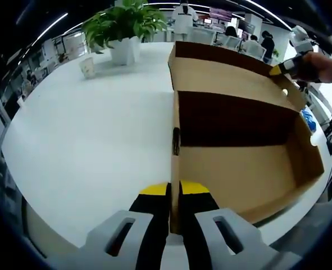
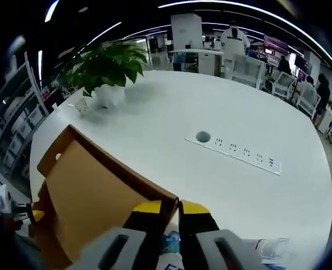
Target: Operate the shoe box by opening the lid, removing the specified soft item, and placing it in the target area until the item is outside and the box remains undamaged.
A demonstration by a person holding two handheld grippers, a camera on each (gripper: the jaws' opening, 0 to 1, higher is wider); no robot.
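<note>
The brown cardboard shoe box (image 1: pixel 239 169) lies open on the white table (image 1: pixel 87 140), its lid (image 1: pixel 227 76) tipped up at the far side. The part of the box's inside that I can see holds nothing, and the back is in shadow. My left gripper (image 1: pixel 174 188) is shut on the box's near left wall. My right gripper (image 2: pixel 171 207) is shut on the lid's (image 2: pixel 92 197) edge; in the left gripper view it (image 1: pixel 279 70) pinches the lid's far right corner, with a hand behind it. A blue soft thing (image 1: pixel 307 119) lies just outside the right wall, also under the right jaws (image 2: pixel 169 243).
A potted plant (image 1: pixel 123 34) (image 2: pixel 107 70) and a small white cup (image 1: pixel 87 67) stand at the table's far side. A socket strip (image 2: pixel 233 149) is set into the tabletop. Clear plastic (image 2: pixel 267 247) lies near the edge. Chairs and people are beyond the table.
</note>
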